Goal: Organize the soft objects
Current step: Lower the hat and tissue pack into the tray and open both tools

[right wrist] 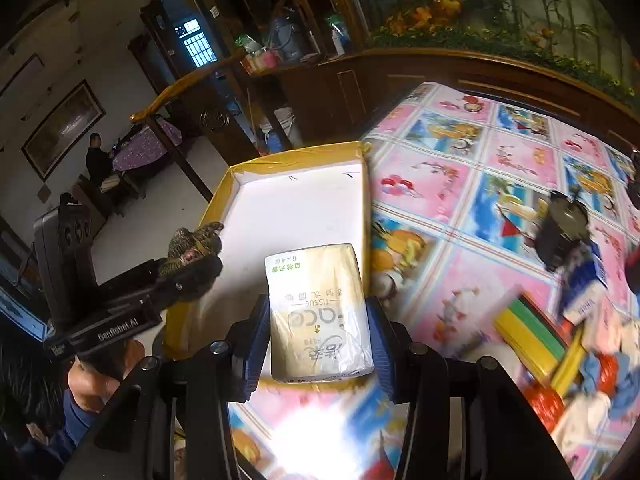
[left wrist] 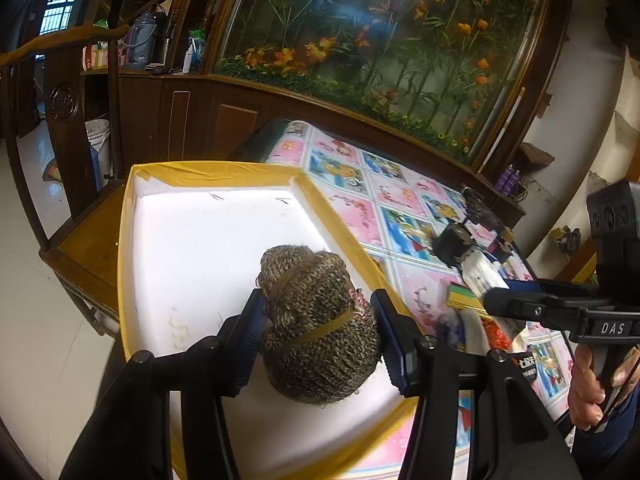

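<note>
Box (left wrist: 132, 248) interior lay almost wholly bare: white floor open from the far wall to the near edge, room enough for a hand-held gripper to come down anywhere inside. Its yellow-taped walls stood up on all sides, so entry was from above only. Left hand-held gripper (left wrist: 320, 334), full with a wool bundle (left wrist: 316, 320), filled the near right part of the box. Right hand-held gripper (right wrist: 318, 340), full with a tissue pack (right wrist: 320, 312), sat at the box's near right wall. On the bench (right wrist: 460, 184), the far patterned cloth was open; the near right held a clutter of sponge (right wrist: 528, 328), cartons and a dark toy (right wrist: 560, 236). A chair (left wrist: 80, 248) flanked the box's left side.
</note>
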Demonstrator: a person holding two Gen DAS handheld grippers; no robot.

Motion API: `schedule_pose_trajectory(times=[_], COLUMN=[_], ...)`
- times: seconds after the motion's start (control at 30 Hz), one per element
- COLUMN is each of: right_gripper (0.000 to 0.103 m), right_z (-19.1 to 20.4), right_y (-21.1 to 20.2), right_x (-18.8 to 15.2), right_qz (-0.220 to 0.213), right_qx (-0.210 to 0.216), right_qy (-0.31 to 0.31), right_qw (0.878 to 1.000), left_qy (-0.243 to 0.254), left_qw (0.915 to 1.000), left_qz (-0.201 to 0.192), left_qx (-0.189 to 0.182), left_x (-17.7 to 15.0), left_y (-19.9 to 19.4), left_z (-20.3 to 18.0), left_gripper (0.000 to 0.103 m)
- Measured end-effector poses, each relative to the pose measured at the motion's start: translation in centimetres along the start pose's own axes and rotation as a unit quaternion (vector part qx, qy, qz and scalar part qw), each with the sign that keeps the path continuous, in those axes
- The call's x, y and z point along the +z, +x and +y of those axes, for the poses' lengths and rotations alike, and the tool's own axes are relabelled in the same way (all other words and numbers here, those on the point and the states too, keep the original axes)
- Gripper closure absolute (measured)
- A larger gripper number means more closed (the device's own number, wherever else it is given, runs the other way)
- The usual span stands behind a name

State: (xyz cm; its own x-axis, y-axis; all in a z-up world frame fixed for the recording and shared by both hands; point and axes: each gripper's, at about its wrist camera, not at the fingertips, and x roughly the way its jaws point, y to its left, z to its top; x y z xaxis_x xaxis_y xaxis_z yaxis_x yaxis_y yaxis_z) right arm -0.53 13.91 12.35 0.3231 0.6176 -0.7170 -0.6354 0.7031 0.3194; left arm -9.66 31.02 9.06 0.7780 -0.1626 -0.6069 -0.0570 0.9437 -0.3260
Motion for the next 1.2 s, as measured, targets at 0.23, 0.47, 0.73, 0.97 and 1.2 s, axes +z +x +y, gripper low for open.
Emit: schedule_pose_trajectory(times=[0.23, 0.47, 0.73, 0.97, 1.2], right_gripper=[0.053, 0.053, 0.052, 0.052, 0.041], right_z=[1.3, -0.2, -1.5, -2.5, -2.3], right_y=[6.5, 13.8, 19.1, 21.2, 20.9], right_x=[6.6, 12.0, 14.6, 14.8, 14.9], right_qz=[0.014, 0.021, 0.042, 0.047, 0.042], right_qx=[-0.012, -0.021, -0.031, -0.036, -0.024], right_qy=[0.015, 0.063, 0.087, 0.088, 0.083], right_qw=[1.0, 0.998, 0.995, 0.994, 0.995], left_qy=[-0.02, -0.067, -0.083, -0.068, -0.077], left_qw=[0.9983, 0.9923, 0.9877, 0.9886, 0.9903], left_qz=[0.046, 0.079, 0.105, 0.102, 0.089], left_qx=[0.028, 0.068, 0.08, 0.087, 0.074], left_x=[4.2, 7.4, 7.5, 7.4, 7.6], left_y=[4.2, 9.3, 13.3, 14.2, 13.5], left_z=[2.9, 5.7, 7.2, 7.0, 7.4], left_gripper=[0.051, 0.051, 0.051, 0.05, 0.038])
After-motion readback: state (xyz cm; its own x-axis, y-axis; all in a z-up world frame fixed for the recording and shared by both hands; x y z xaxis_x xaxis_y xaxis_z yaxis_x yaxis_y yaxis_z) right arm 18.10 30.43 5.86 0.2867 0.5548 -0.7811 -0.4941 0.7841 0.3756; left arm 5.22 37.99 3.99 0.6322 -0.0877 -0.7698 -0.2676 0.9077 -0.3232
